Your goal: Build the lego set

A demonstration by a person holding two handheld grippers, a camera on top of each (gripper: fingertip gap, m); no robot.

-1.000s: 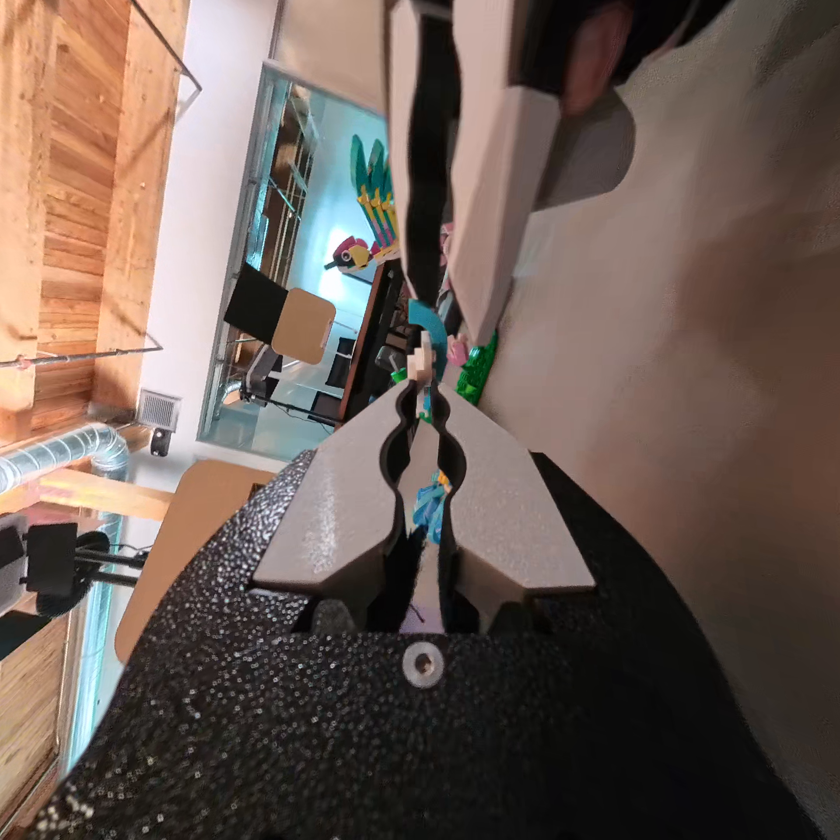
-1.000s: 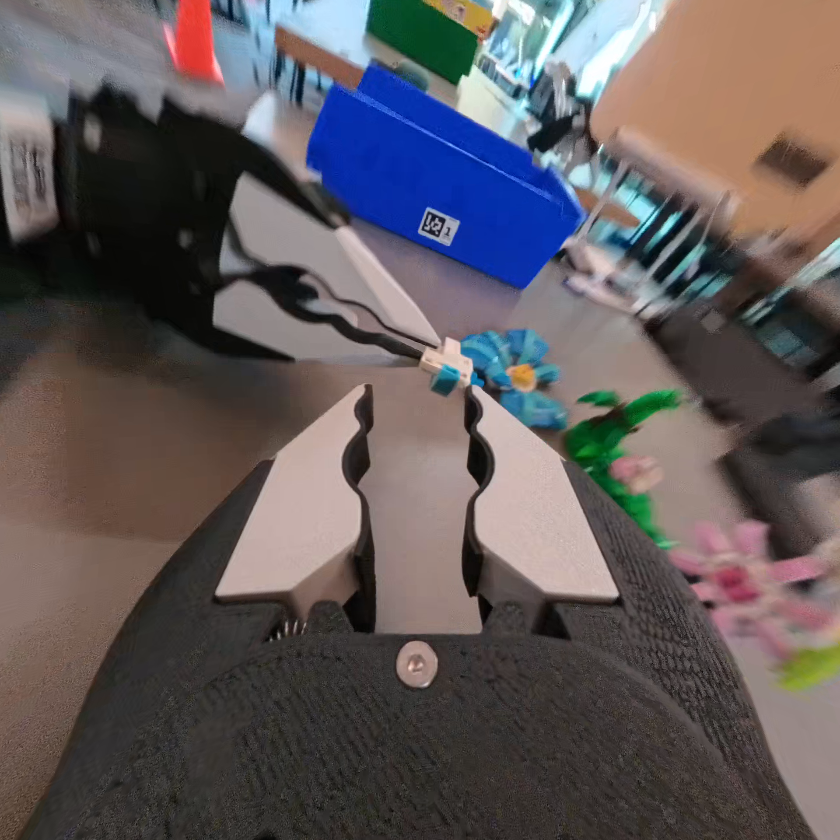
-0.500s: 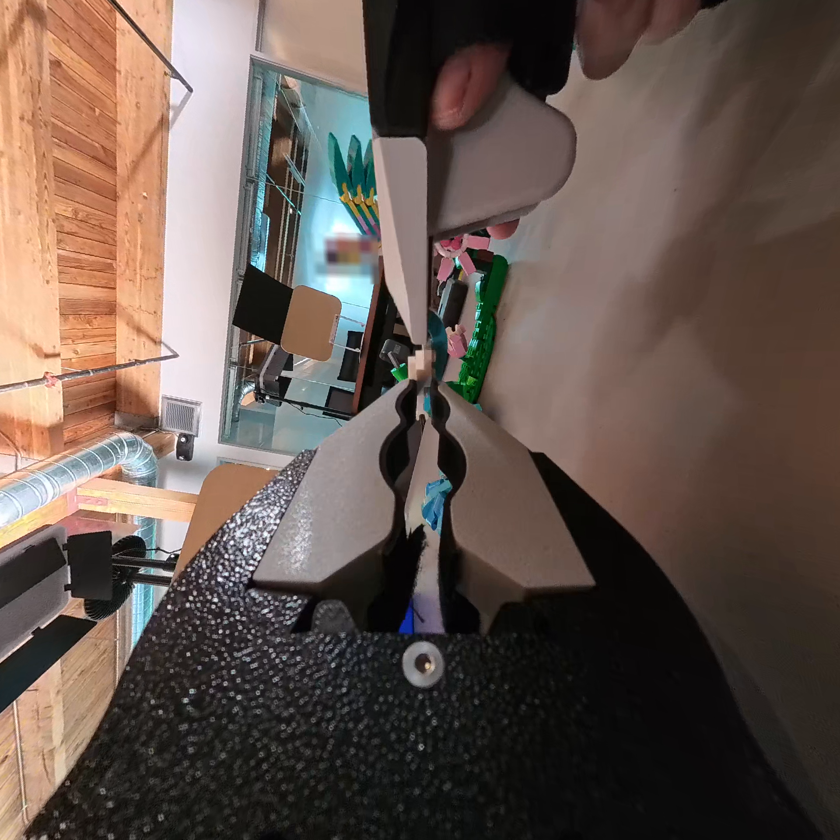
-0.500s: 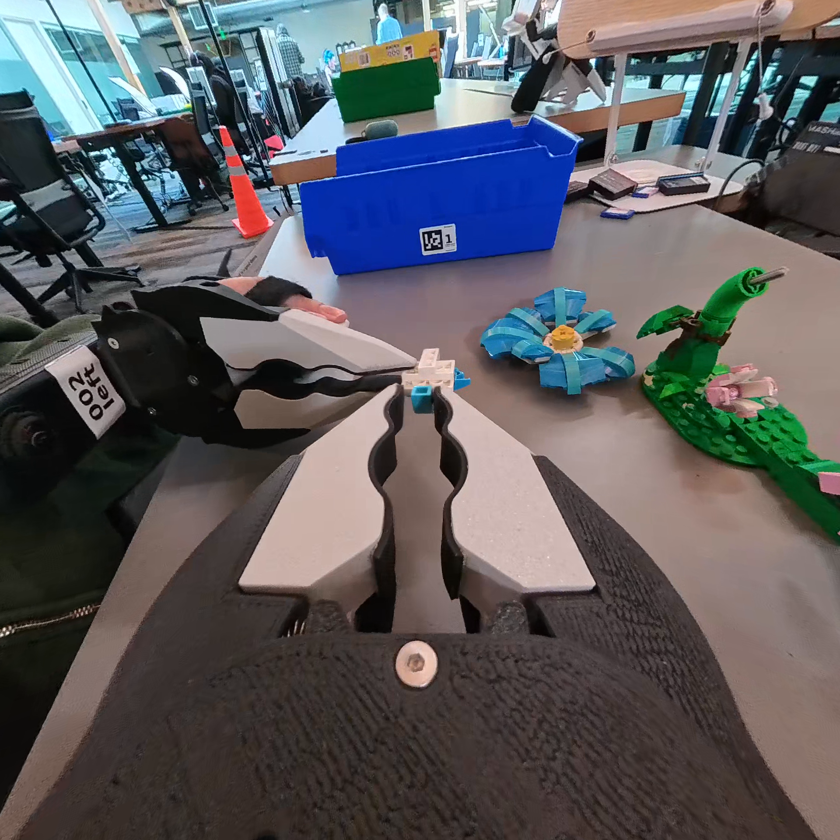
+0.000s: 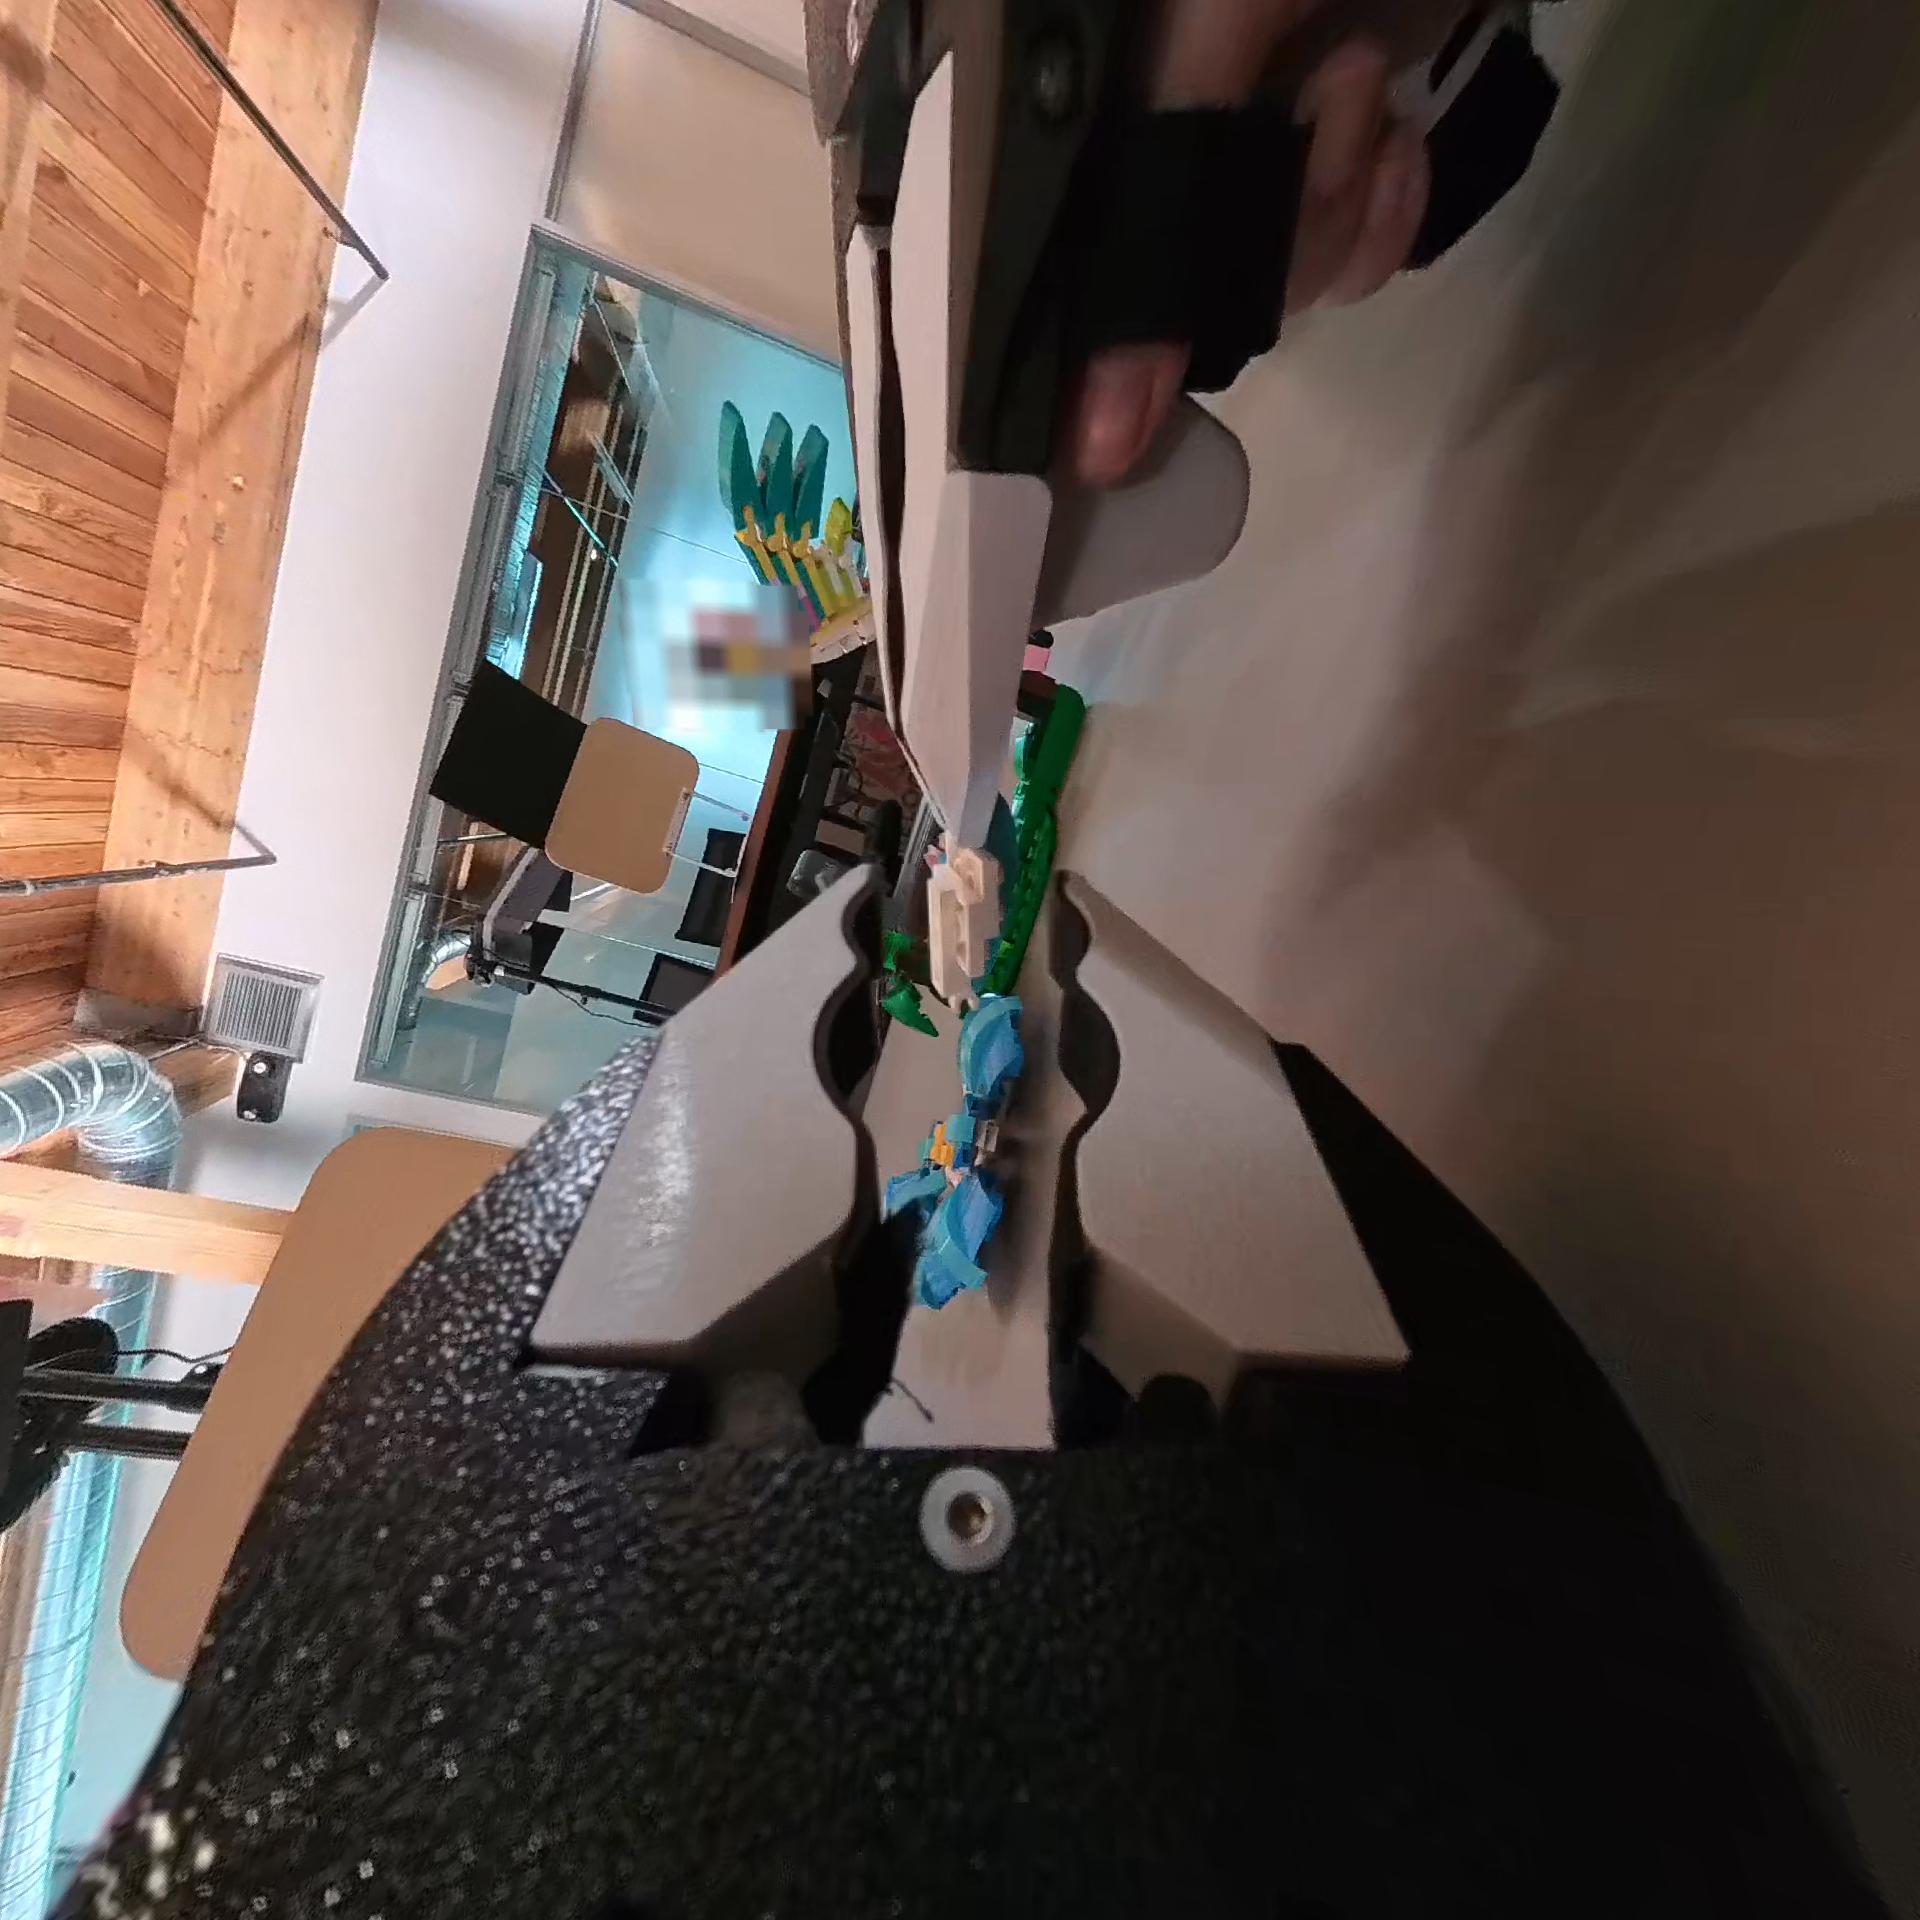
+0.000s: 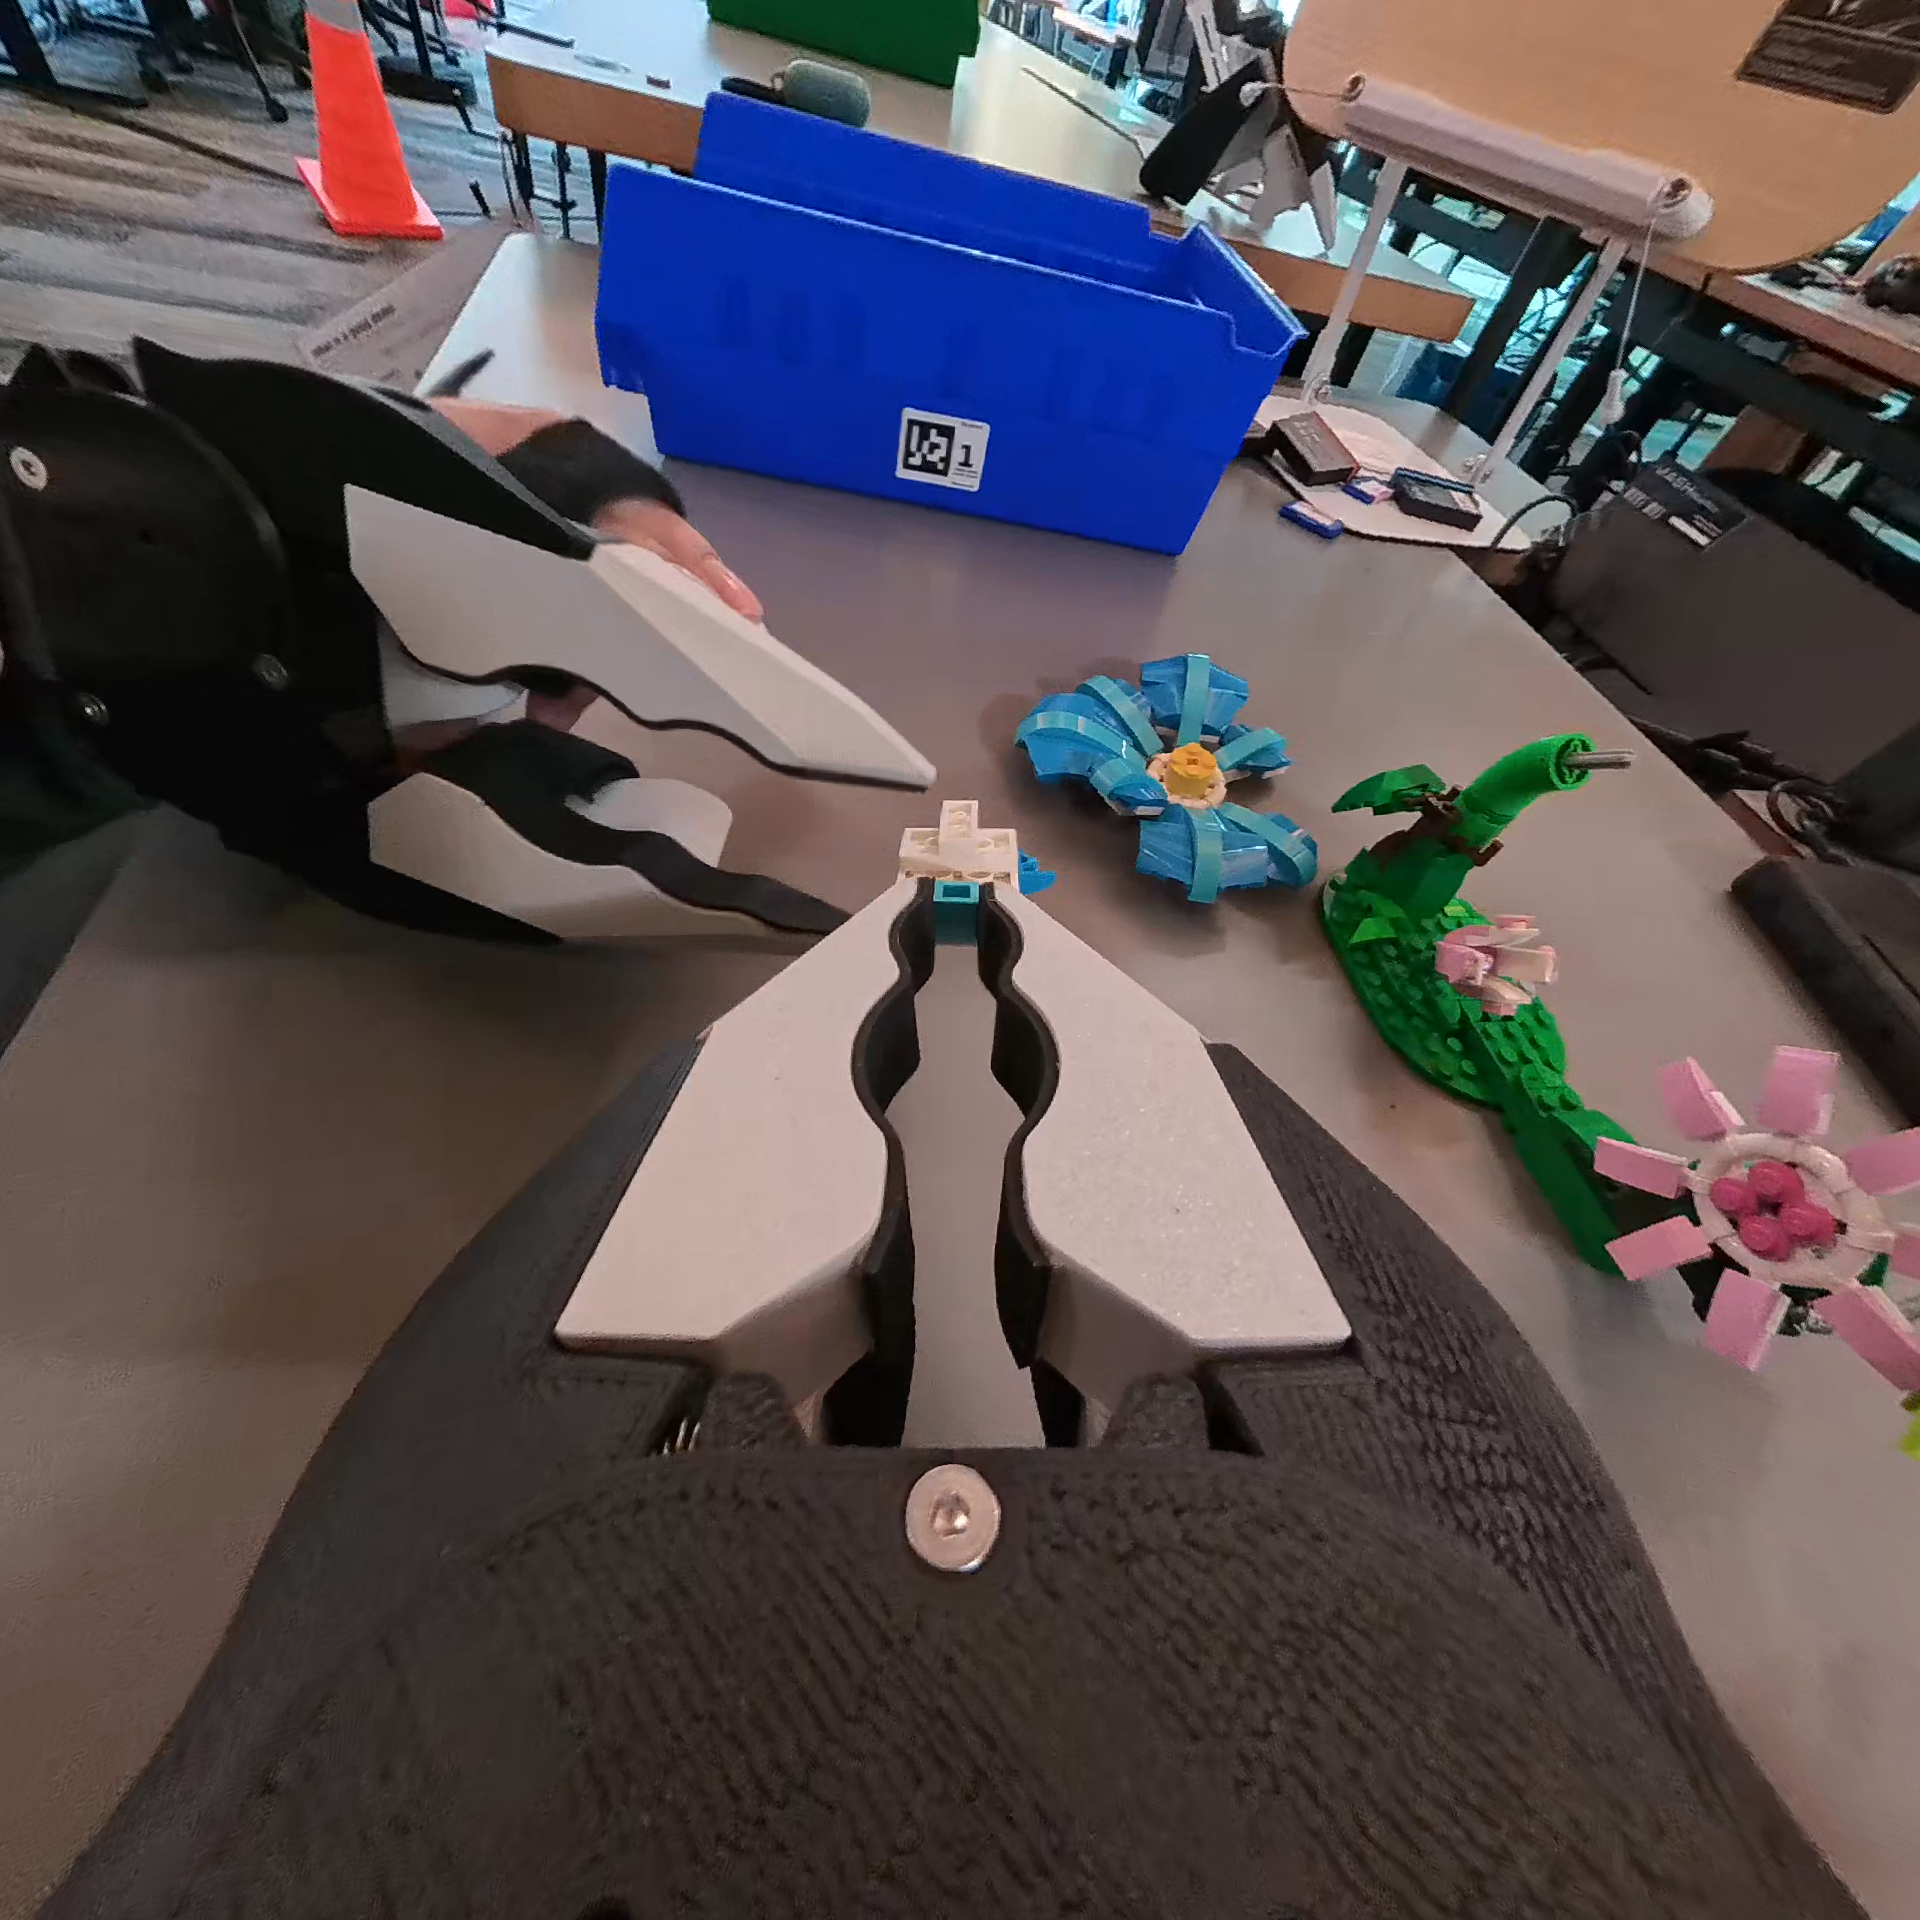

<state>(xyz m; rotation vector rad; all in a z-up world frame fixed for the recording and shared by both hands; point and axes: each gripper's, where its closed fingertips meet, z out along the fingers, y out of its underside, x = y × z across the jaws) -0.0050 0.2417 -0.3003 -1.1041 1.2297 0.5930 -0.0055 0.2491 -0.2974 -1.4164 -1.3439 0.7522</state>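
My right gripper (image 6: 956,902) is shut on a small white and teal brick piece (image 6: 958,847), pinching its teal bottom part at the fingertips, above the grey table (image 6: 312,1143). My left gripper (image 5: 966,891) is open, its fingers either side of the same piece (image 5: 954,920) without touching it. In the right wrist view the left gripper (image 6: 883,847) comes in from the left, held by a hand in a black glove. In the left wrist view the right gripper (image 5: 968,821) comes down from above. A blue brick flower (image 6: 1164,779) lies just beyond the piece.
A green brick stem on a green base (image 6: 1434,935) and a pink brick flower (image 6: 1766,1205) lie to the right. A blue bin (image 6: 935,343) stands at the back of the table. Small dark items (image 6: 1371,478) lie at the far right. An orange cone (image 6: 358,125) stands on the floor. Less than 4 cm separates the two grippers' tips. Both grippers' tips are roughly 15 cm from the blue brick flower (image 6: 1164,779).
My left gripper held the piece and has opened and let it go. My right gripper was open, moved in and shut on the piece's teal part.
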